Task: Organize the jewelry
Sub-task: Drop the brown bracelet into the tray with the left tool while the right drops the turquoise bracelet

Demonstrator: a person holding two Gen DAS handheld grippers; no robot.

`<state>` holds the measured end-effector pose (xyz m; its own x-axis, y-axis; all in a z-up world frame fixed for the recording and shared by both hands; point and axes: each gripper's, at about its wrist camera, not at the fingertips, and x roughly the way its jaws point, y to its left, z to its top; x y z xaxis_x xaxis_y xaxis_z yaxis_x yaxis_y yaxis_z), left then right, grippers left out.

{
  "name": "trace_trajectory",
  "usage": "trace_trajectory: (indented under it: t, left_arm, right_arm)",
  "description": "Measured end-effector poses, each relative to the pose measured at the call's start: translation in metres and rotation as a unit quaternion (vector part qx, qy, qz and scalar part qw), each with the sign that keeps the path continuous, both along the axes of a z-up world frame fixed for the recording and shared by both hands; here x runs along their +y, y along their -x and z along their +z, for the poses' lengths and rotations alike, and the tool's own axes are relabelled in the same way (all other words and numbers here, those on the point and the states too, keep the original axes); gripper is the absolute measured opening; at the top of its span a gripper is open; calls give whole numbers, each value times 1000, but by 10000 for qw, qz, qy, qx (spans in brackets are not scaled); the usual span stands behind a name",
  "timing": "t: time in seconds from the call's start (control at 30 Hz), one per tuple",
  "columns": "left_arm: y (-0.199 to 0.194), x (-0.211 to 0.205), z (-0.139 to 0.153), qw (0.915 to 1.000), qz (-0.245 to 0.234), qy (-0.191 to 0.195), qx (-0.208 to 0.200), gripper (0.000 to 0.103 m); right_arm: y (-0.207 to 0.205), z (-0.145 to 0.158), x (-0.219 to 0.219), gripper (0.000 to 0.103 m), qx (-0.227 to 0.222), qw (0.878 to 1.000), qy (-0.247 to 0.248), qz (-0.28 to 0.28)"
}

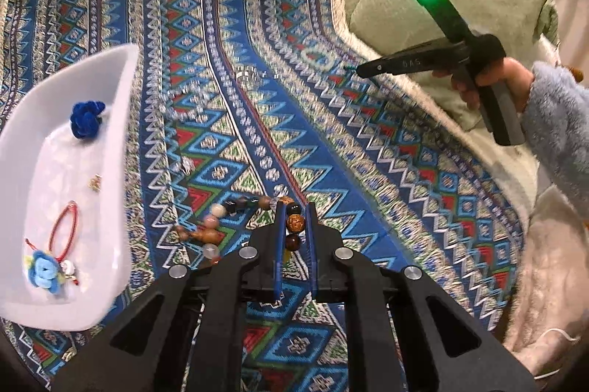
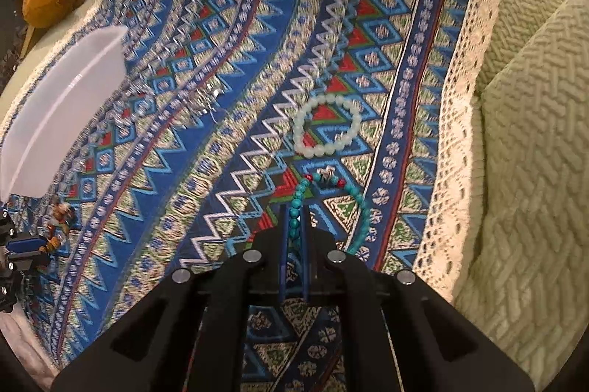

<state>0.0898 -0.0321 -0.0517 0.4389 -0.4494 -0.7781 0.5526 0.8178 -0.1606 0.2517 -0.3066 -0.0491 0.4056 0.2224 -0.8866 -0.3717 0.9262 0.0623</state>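
Two grippers each pinch a strand of beads over the patterned cloth (image 1: 368, 141). The left gripper (image 1: 295, 207) has its fingers (image 1: 281, 226) clamped on a brown bead bracelet (image 1: 296, 224), whose other beads trail out to the left of the fingers. The right gripper (image 2: 293, 211) has its fingers (image 2: 282, 230) closed on a turquoise bead bracelet (image 2: 296, 207), which loops ahead and to the right of them. A pale bead bracelet (image 2: 327, 126) lies just beyond it. The white tray (image 1: 22, 207) sits left of the left fingers.
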Motion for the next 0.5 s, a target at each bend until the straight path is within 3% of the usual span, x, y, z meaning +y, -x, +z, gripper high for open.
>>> trace_trajectory:
  t: [0.23,0.5]
  left_arm:
    - [0,21,44,9994,165,148,-259,10]
    - [-9,76,105,9957,647,31,-658,10]
  right_arm:
    - [11,65,30,6,-415,9983,-180,358]
    - [21,146,131,6,-836,9842,-652,1421]
